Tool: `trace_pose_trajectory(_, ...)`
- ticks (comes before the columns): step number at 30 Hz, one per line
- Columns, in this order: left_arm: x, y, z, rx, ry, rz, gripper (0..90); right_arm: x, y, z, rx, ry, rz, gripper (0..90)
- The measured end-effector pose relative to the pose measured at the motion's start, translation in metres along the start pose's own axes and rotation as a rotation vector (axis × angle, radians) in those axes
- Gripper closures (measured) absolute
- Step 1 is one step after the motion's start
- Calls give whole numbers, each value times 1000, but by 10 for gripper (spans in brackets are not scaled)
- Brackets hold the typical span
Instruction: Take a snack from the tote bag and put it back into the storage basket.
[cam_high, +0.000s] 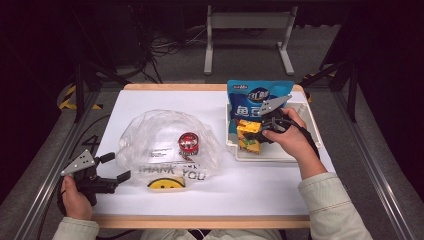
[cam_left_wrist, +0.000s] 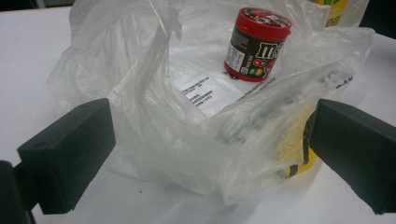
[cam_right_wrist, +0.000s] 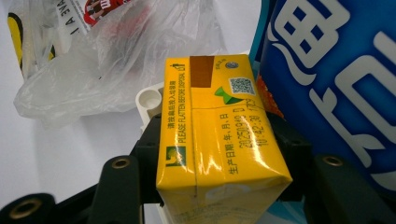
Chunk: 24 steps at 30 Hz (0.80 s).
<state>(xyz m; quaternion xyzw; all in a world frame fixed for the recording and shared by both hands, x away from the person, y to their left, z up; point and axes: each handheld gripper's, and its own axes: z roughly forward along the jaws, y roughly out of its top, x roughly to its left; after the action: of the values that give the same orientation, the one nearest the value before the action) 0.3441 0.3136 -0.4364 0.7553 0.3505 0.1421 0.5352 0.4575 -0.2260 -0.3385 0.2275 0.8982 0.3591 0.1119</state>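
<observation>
Here we start at the left, where our left gripper sits low on the white table at the near edge of the clear plastic bag, its jaws spread wide and pinching nothing; in the left gripper view the crumpled rim of the bag stands between the two black pads without either one pressing on it. We judge that it waits there to catch or hold that rim so the mouth stays open toward the right. Inside the bag, standing upright on the white paper slip, is the red-lidded M&M's tub, which sits toward the far side and leaves room in front of it. The yellow smiley print and the "THANK YOU" lettering lie flat on the near side of the bag, so the bag is slumped rather than propped. Moving right, the white bin holds the remaining goods: a tall blue snack pouch stands against its far wall, with more yellow cartons low beside it. Our right gripper reaches into that bin, and the right gripper view shows its jaws pressed against the two sides of a yellow drink carton, gripping it across its width so the printed top faces the camera. The carton is still at the bin, just beside the blue pouch, well apart from the bag.
</observation>
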Motion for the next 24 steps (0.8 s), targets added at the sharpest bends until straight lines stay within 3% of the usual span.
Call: trace_pose_trajectory(24,0,0,1,6,-1,0,11,-6,-14,21,19,15,-3,488)
